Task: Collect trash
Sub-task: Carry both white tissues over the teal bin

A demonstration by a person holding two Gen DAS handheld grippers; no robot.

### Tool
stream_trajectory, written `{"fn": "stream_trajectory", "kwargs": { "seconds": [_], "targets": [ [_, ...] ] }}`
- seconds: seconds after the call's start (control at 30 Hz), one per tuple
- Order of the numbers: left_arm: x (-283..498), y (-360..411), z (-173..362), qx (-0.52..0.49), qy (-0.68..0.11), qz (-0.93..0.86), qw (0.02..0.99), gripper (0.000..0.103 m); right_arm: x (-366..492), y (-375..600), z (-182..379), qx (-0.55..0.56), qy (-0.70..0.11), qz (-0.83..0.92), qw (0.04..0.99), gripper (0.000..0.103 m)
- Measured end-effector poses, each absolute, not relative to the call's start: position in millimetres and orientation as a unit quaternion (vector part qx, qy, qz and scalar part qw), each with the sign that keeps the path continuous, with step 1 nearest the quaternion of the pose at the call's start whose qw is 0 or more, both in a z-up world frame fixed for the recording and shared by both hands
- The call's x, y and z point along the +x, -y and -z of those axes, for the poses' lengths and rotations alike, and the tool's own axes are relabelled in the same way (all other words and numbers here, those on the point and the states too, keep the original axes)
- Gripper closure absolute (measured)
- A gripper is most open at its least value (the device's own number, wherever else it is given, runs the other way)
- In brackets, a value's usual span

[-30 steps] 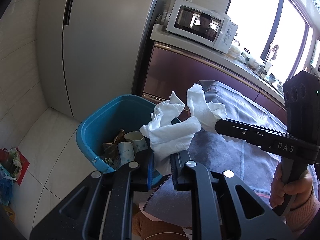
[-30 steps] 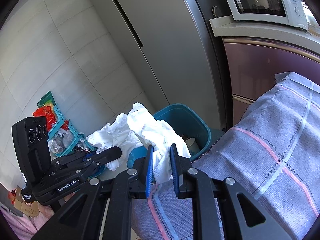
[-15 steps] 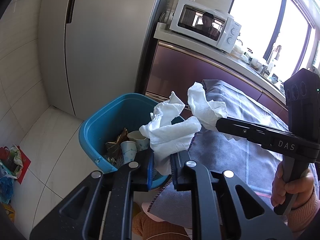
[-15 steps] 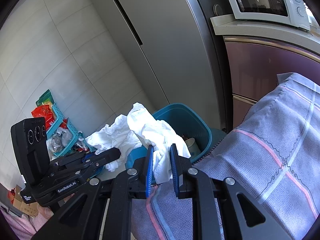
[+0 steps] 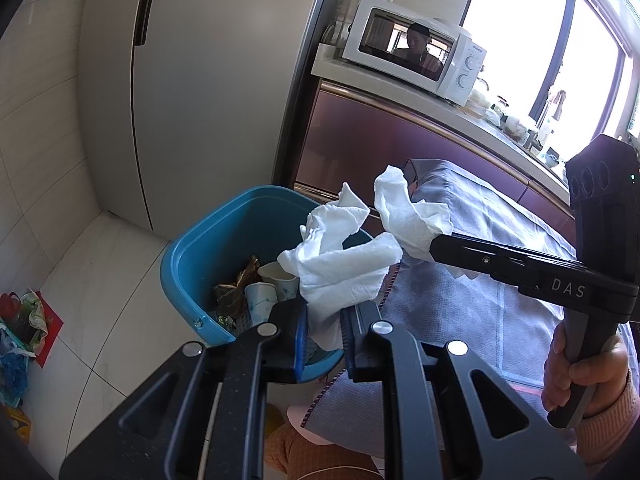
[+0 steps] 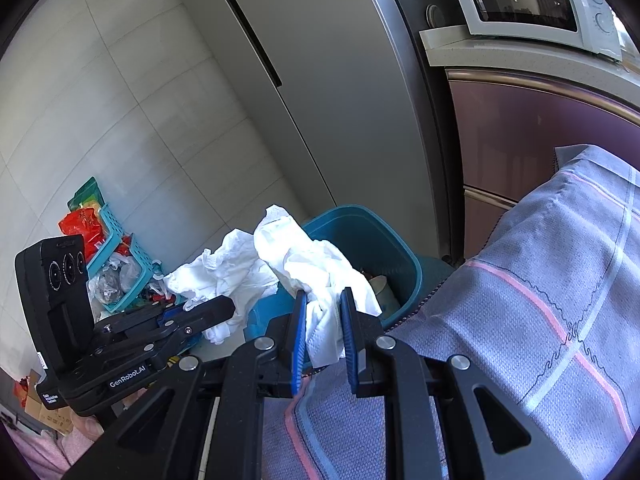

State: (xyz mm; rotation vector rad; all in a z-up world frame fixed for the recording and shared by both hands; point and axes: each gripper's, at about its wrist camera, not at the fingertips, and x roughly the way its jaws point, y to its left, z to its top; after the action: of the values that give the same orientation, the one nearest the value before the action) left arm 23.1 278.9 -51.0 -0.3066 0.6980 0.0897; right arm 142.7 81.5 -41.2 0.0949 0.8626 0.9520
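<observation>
In the left wrist view my left gripper [image 5: 324, 320] is shut on a crumpled white tissue [image 5: 340, 268], which hangs over the near rim of a blue trash bin [image 5: 208, 248]. Paper cups [image 5: 260, 300] and wrappers lie inside the bin. My right gripper [image 5: 434, 246] reaches in from the right, shut on a second white tissue [image 5: 408, 212] beside the first. In the right wrist view, the right gripper [image 6: 323, 316] pinches its tissue [image 6: 312, 264] in front of the bin [image 6: 400, 256]. The left gripper [image 6: 224, 306] holds its tissue [image 6: 224, 272] just to the left.
A table under a grey striped cloth [image 6: 540, 320] stands right of the bin. A tall grey fridge [image 5: 200, 80] and a counter with a white microwave [image 5: 412, 60] are behind. A teal basket of packets [image 6: 116, 256] sits on the tiled floor at left. A hand [image 5: 580, 372] grips the right handle.
</observation>
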Motion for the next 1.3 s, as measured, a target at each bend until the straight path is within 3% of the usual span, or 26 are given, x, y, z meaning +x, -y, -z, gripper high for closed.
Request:
{"fn": "stream_trajectory", "kwargs": {
  "seconds": [1.3],
  "targets": [
    [32.8,-291.1,68.8,-0.149,-0.353,-0.062,0.922,0.089,160.5,-109.0,51.3,0.019,-0.426,-0.437,0.792,0.088]
  ]
}}
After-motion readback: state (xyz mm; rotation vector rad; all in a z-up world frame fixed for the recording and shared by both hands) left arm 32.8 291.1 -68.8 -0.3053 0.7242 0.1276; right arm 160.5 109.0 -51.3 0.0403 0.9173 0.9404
